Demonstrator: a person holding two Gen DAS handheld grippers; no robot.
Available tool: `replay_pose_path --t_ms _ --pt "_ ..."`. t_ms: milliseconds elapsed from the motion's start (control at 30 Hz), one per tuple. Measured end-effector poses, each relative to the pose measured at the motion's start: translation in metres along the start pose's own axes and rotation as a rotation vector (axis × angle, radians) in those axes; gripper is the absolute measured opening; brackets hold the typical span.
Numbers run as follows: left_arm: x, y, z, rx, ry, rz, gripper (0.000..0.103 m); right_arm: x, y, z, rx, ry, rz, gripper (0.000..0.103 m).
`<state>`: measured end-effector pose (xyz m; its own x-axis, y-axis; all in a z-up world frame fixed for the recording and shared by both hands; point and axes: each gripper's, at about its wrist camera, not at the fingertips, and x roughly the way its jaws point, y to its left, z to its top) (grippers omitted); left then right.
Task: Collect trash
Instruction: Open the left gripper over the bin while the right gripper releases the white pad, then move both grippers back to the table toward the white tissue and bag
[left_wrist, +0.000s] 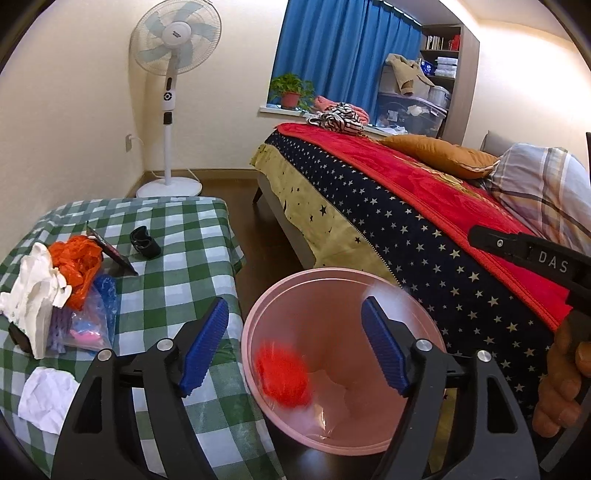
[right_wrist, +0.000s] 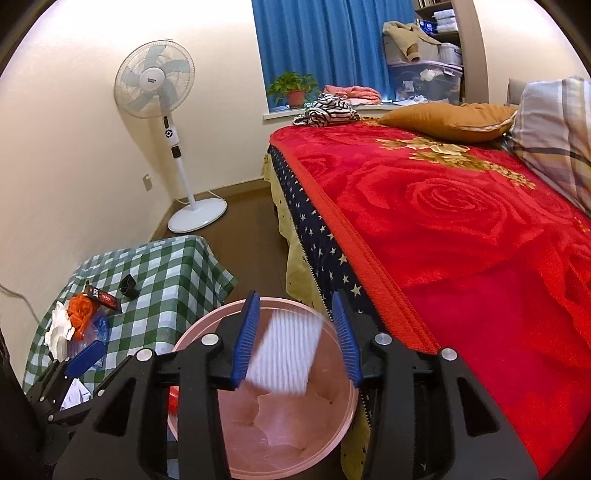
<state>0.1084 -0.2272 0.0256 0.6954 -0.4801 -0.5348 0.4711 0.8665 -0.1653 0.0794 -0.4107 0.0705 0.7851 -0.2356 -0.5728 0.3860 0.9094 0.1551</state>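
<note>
A pink bin (left_wrist: 258, 325) stands on the floor between the checked table (left_wrist: 177, 236) and the bed. My left gripper (left_wrist: 295, 347) is open above the bin; a blurred orange scrap (left_wrist: 282, 373) is falling inside it. My right gripper (right_wrist: 295, 339) is open above the bin (right_wrist: 192, 336); a blurred white piece (right_wrist: 286, 350) is dropping between its jaws. On the table lie an orange bag (left_wrist: 79, 266), white crumpled paper (left_wrist: 31, 291), a clear bag with blue and pink bits (left_wrist: 88, 325) and a white wad (left_wrist: 46, 398).
A black box (left_wrist: 110, 253) and a black strap (left_wrist: 144, 242) sit on the table. The bed with red blanket (right_wrist: 461, 229) is to the right. A standing fan (left_wrist: 173, 74) is in the far corner. The right gripper shows in the left view (left_wrist: 535, 258).
</note>
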Motion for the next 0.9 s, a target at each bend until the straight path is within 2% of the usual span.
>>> replay_pose_path --t_ms 400,900 --pt "-0.036 0.021 0.001 -0.033 -0.029 0.017 0.072 -0.009 0.010 -0.001 -0.040 -0.027 0.007 0.042" --pt "-0.091 0.049 -0.008 -0.056 -0.071 0.081 0.064 -0.030 0.035 -0.011 -0.084 -0.051 0.060 0.042"
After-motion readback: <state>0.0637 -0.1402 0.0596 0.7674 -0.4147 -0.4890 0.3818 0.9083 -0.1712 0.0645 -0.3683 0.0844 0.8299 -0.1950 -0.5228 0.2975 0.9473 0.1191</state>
